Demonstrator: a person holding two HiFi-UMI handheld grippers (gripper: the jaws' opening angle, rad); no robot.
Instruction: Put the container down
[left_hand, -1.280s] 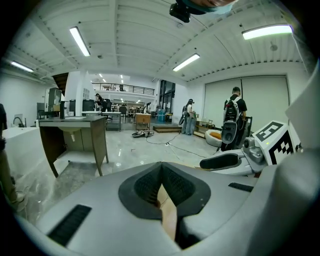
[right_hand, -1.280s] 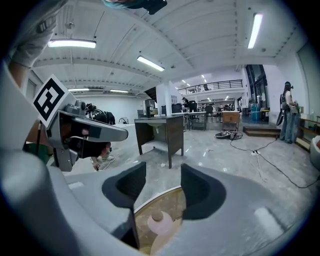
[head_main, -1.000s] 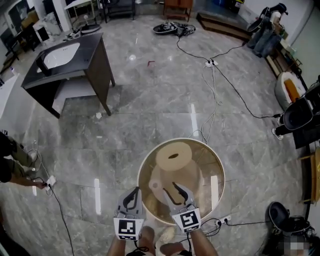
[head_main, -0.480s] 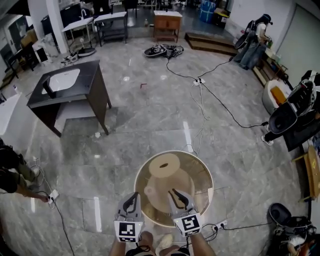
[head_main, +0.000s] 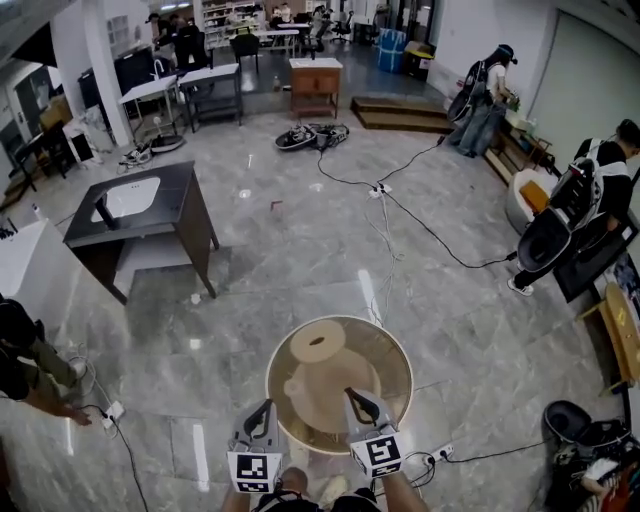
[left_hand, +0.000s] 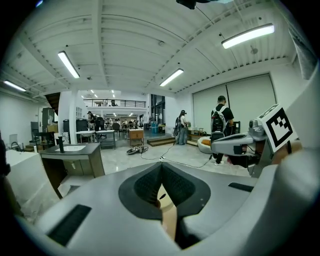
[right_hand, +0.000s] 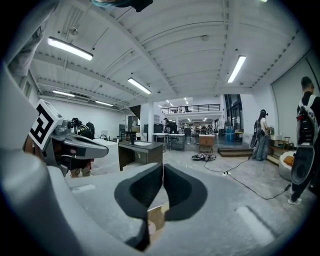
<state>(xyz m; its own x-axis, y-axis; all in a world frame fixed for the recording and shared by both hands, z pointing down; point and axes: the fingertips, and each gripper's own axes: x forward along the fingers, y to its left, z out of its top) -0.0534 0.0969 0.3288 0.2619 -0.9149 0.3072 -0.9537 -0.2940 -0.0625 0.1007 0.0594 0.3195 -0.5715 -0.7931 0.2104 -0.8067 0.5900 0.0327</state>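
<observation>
In the head view a round container (head_main: 341, 320) with a tan rim and see-through wall hangs over the grey floor. A tan spool-like piece (head_main: 318, 344) stands inside it. My left gripper (head_main: 263, 415) is shut on the near rim at its left, and my right gripper (head_main: 357, 404) is shut on the near rim at its right. In the left gripper view the jaws (left_hand: 161, 175) meet over a thin tan edge of the container (left_hand: 168, 216). The right gripper view shows its jaws (right_hand: 163, 175) closed on the same tan rim (right_hand: 156, 216).
A dark sink cabinet (head_main: 140, 215) stands to the left. Cables (head_main: 395, 215) run across the floor ahead, and a power strip (head_main: 441, 452) lies near my right. People stand at the right (head_main: 590, 210) and far back (head_main: 485, 95); a person crouches at the left edge (head_main: 20, 360).
The right gripper's jaws have closed onto the near rim. The head view has tilted up, so the container and both grippers sit lower in the picture and more of the hall shows.
</observation>
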